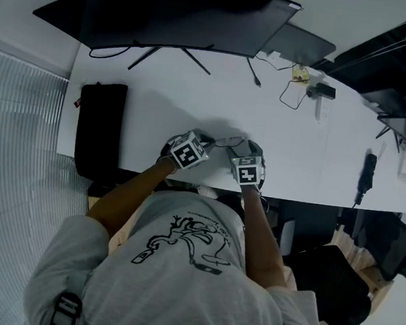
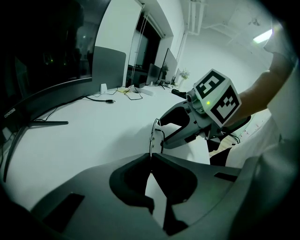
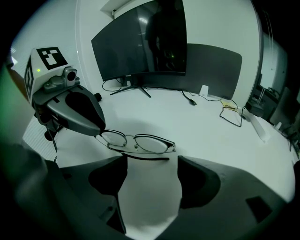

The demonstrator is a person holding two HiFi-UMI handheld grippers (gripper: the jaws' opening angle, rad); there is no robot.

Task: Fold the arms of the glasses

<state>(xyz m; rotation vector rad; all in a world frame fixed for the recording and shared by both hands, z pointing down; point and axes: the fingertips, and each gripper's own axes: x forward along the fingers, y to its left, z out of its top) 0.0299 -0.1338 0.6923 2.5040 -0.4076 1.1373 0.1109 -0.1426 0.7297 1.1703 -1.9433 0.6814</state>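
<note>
At the near edge of the bench [image 1: 157, 120], head view, left gripper [image 1: 205, 147] and right gripper [image 1: 246, 153] are flanking the glasses [image 1: 229, 141]; left gripper view, jaws are pinching together on the frame's end; right gripper view, jaws are standing apart just short of the glasses.

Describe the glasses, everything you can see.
The glasses are thin-rimmed: dark upper rims, silvery metal lower rims and bridge, clear lenses. One dark arm lies folded along the lenses. They lie roughly level, on or just above the white desk, one end pinched in the shut left gripper; the open right gripper doesn't touch them.
</note>
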